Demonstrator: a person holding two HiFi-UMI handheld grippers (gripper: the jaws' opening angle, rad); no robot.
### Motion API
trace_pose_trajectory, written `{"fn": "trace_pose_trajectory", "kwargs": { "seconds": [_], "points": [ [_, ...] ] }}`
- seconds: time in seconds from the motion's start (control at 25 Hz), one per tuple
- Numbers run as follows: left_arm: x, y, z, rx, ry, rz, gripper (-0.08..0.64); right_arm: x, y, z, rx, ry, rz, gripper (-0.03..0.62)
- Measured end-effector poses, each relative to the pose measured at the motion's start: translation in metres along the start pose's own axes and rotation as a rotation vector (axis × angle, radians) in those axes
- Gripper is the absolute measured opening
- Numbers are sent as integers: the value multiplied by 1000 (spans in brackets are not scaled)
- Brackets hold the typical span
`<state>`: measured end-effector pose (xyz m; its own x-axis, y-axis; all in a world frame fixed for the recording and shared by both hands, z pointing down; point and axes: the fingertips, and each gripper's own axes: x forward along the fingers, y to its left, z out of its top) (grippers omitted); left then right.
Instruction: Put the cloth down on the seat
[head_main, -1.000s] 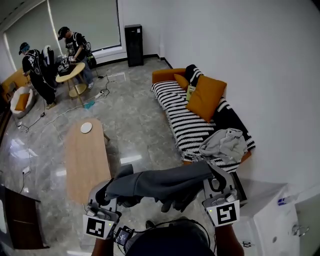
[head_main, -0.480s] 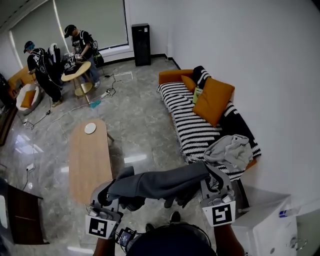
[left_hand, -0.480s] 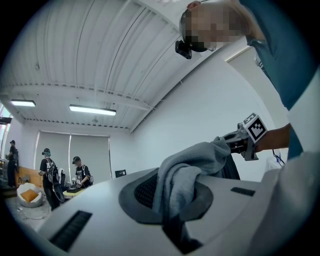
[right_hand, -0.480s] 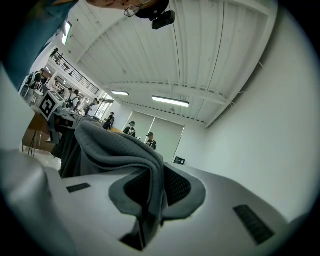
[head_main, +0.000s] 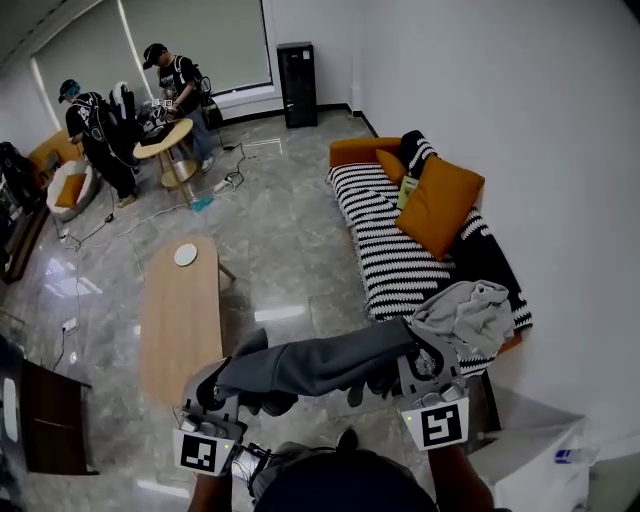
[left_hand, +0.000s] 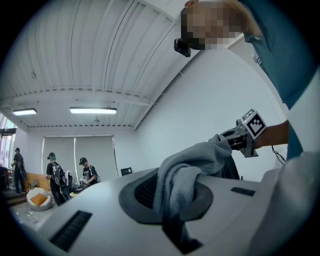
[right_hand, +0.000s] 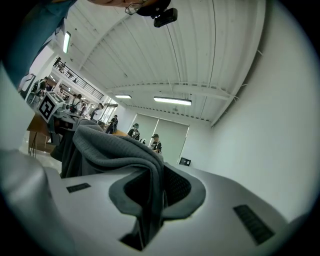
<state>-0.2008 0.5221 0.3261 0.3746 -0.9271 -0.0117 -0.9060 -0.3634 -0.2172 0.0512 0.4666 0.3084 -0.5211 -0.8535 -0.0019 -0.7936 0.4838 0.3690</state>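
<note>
A dark grey cloth (head_main: 320, 362) hangs stretched between my two grippers, held up in the air over the floor. My left gripper (head_main: 213, 390) is shut on its left end (left_hand: 176, 186), and my right gripper (head_main: 422, 362) is shut on its right end (right_hand: 145, 172). The striped sofa seat (head_main: 385, 240) lies ahead and to the right, with an orange cushion (head_main: 440, 203) against its back. A light grey garment (head_main: 468, 315) lies heaped on the near end of the seat, just beyond my right gripper.
A long wooden coffee table (head_main: 178, 312) with a white disc stands on the marble floor to the left. Two people (head_main: 130, 105) stand at a round table far back left. A white cabinet (head_main: 540, 470) is at the lower right. A black unit (head_main: 297, 70) stands by the far wall.
The view has shifted toward the sofa, which now sits a little further right and lower. Both grippers keep the cloth stretched between them as before.
</note>
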Motion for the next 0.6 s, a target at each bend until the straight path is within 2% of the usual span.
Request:
{"fn": "trace_pose_trajectory", "kwargs": {
  "seconds": [0.28,0.6],
  "points": [
    [22,5,-5,-4,12,-7,17,20,-11,-9,11,12,-3,44],
    [44,47,-4,-16,-19,-48,17,53,-6,4,5,28,-55,44]
  ]
}}
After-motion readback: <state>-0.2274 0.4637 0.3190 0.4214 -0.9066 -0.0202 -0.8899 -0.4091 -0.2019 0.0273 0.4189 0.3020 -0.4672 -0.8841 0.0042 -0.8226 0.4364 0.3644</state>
